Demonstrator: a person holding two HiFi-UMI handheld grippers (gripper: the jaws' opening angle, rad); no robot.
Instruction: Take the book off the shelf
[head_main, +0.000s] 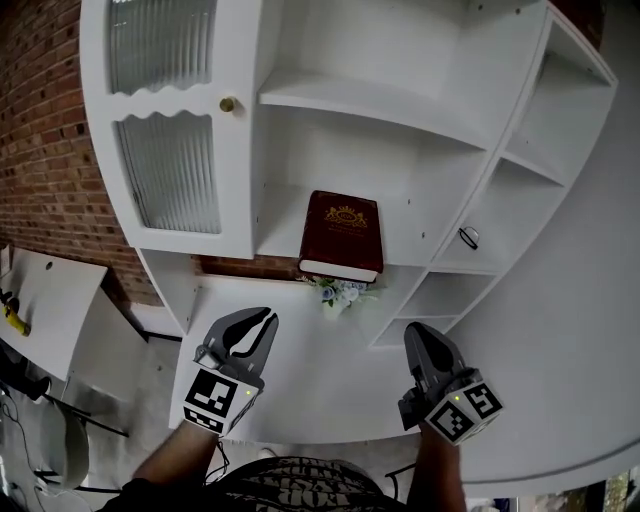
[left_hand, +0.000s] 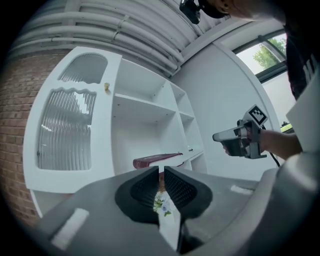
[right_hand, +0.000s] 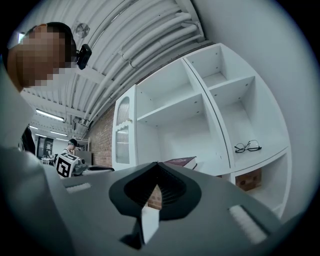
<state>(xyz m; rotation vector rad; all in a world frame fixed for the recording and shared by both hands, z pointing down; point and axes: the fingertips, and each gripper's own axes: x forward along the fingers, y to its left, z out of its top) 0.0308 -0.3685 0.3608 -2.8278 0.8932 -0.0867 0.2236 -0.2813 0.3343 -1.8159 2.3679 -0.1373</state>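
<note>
**Left claw barely parted, right claw closed, both short of the book**

Left gripper (head_main: 258, 325) hangs low in front of the white shelf unit (head_main: 350, 100). Its jaws stand a narrow slit apart and hold nothing; only a bit of flower shows through the gap. Off to the left is a brick wall (head_main: 40, 150). Next comes the unit's cabinet door (head_main: 165, 120) with ribbed glass panes and a small brass knob (head_main: 228, 104). It is closed and plays no part here.

In the open middle compartment the maroon book (head_main: 342, 232) lies flat on its shelf, gold emblem upward and page edges toward the person. A small sprig of artificial flowers (head_main: 340, 291) sits just under that shelf's front edge. Right gripper (head_main: 418, 335) hangs level with the left one, jaws together and empty. Further right, a pair of eyeglasses (head_main: 468, 237) rests in the side compartment, well apart from the book.

This looks like the approach, with no grasp begun. The next move likely calls for one claw to open wide and rise to the shelf. It would then close over the book's near edge, top and bottom, clear of the flowers.
</note>
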